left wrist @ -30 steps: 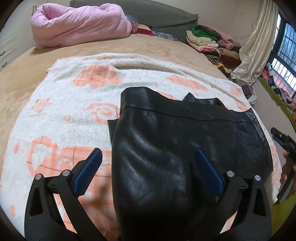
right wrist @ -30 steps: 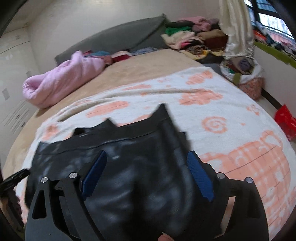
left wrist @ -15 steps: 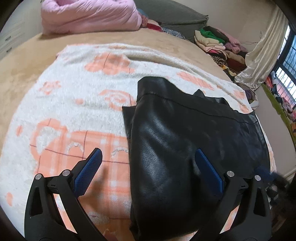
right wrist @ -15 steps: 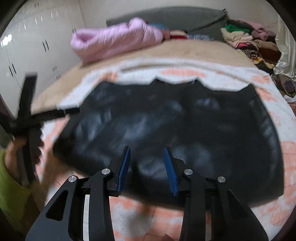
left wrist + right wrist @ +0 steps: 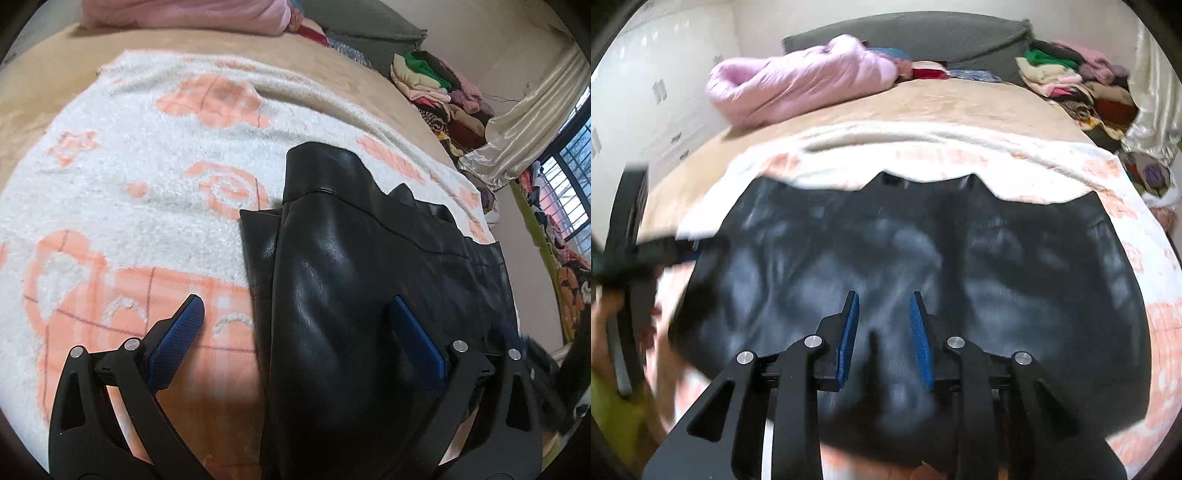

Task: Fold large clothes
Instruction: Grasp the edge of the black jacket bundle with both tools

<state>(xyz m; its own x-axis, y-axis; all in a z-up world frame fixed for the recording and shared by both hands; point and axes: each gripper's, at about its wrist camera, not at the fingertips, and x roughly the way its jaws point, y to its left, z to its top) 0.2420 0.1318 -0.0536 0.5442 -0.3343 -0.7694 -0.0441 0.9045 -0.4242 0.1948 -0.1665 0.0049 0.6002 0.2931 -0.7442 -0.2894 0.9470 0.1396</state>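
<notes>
A black leather garment [image 5: 351,280] lies folded flat on a white blanket with orange patterns [image 5: 122,177] on the bed. My left gripper [image 5: 295,314] is wide open and empty, hovering over the garment's left edge. In the right wrist view the garment [image 5: 997,266] spreads wide, blurred by motion. My right gripper [image 5: 882,314] hovers over its near middle with the jaws partly open, a narrow gap between the blue pads [image 5: 849,332], holding nothing. The left gripper [image 5: 631,254] shows blurred at the left edge of that view.
A pink quilt [image 5: 798,88] lies at the head of the bed against a grey headboard [image 5: 923,33]. A pile of clothes [image 5: 1067,77] sits at the far right corner. A cream curtain [image 5: 524,140] and a window are to the right. White wardrobes [image 5: 646,85] stand on the left.
My right gripper swung from the garment's side to its near middle and narrowed its jaws. My left gripper moved closer over the garment's left edge, still wide open.
</notes>
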